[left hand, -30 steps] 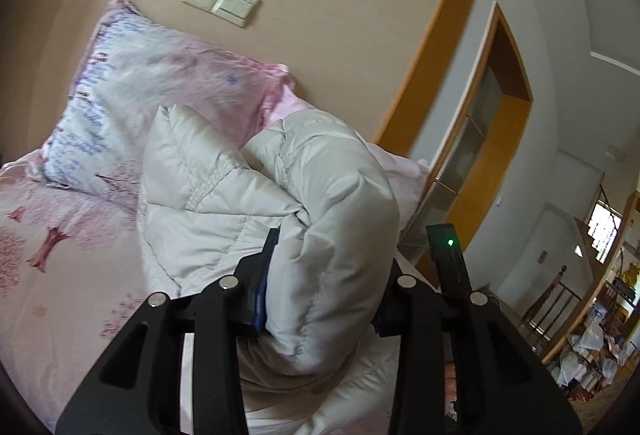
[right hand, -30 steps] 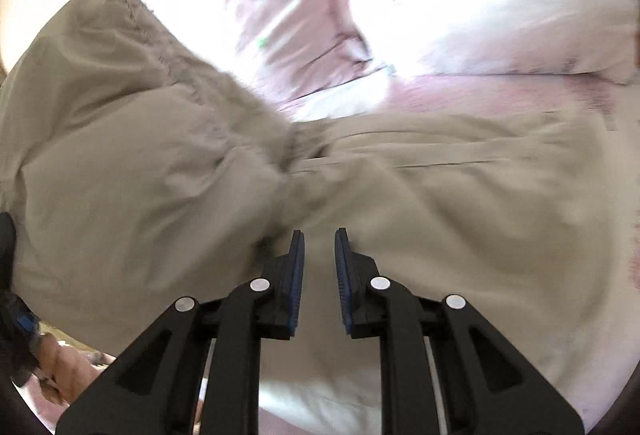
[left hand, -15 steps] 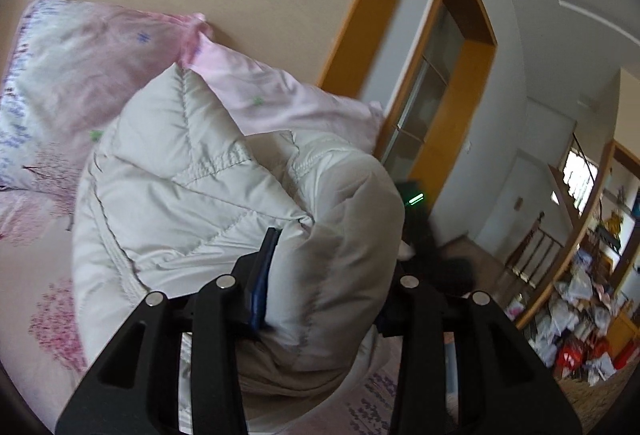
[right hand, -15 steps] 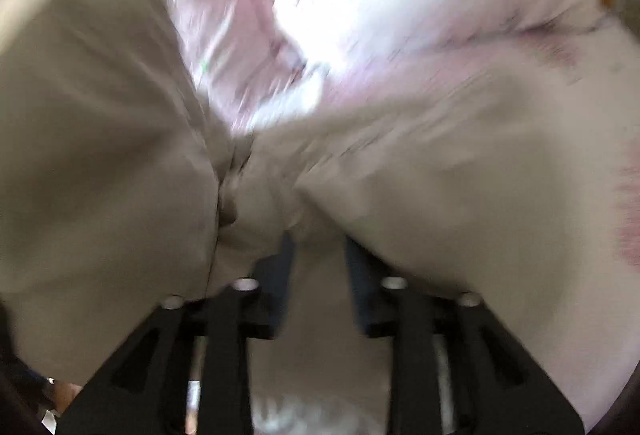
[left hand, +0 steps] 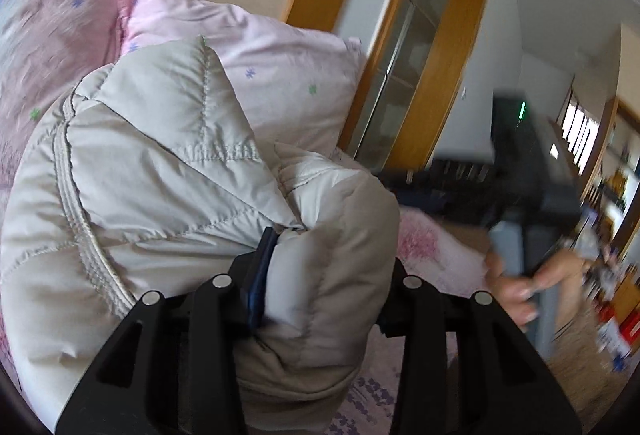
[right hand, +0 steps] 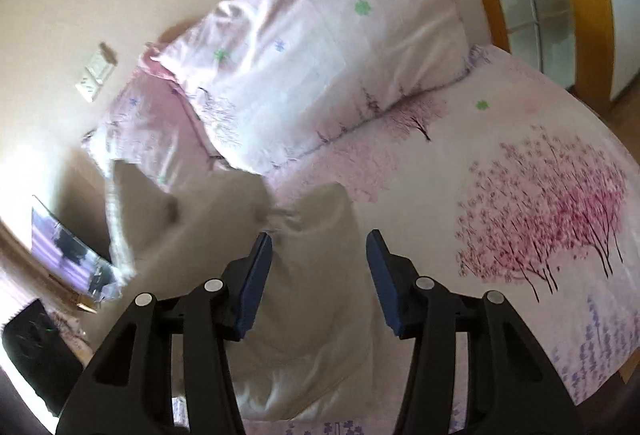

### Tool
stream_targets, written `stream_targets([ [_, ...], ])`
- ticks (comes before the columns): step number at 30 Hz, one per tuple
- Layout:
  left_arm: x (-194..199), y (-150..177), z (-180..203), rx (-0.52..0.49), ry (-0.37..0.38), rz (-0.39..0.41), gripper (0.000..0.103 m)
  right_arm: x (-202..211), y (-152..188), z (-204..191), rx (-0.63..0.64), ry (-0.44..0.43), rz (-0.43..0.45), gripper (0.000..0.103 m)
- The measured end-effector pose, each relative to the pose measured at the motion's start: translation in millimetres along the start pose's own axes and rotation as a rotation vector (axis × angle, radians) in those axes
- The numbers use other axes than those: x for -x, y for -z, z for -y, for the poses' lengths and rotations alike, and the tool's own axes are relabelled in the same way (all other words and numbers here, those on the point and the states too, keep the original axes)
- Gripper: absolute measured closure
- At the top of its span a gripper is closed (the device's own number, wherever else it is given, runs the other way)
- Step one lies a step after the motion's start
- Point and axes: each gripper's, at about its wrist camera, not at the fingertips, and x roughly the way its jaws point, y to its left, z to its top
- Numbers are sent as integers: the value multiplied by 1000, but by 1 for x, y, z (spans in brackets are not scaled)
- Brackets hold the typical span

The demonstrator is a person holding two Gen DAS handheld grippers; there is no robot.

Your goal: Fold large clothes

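Padding of the jacket (left hand: 168, 195) is being pinched at lower centre by the left gripper (left hand: 324, 275), slowly widening, for carrying; the right gripper (right hand: 320, 275), empty, is being opened above cloth.

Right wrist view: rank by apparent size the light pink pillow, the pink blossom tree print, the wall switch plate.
1. Light pink pillow, largest.
2. Pink blossom tree print on the bedsheet; it lies nearer the camera, which enlarges it.
3. Wall switch plate, clearly smallest.

My left gripper (left hand: 324, 275) jaws opening, padded fabric bulging between them. My right gripper (right hand: 320, 275) jaws opening, pads clear. Right hand (left hand: 520, 287) wraps its handle.
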Motion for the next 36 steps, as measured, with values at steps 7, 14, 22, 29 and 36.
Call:
stream_targets([
  [7,-34,19,35,-145,-33,-35,49,-10,-13,-43,137,-161,-106,43],
  [14,-53,28,42,-204,-3,-51,43,-41,-32,-69,222,-204,-282,37],
  [22,-66,32,44,-222,15,-77,43,-87,-30,-72,214,-228,-431,38],
  [29,-66,28,47,-240,11,-89,43,-93,-18,-73,232,-210,-444,85],
  [36,6,14,48,-330,65,-79,33,-87,-22,-55,204,-135,-399,89],
])
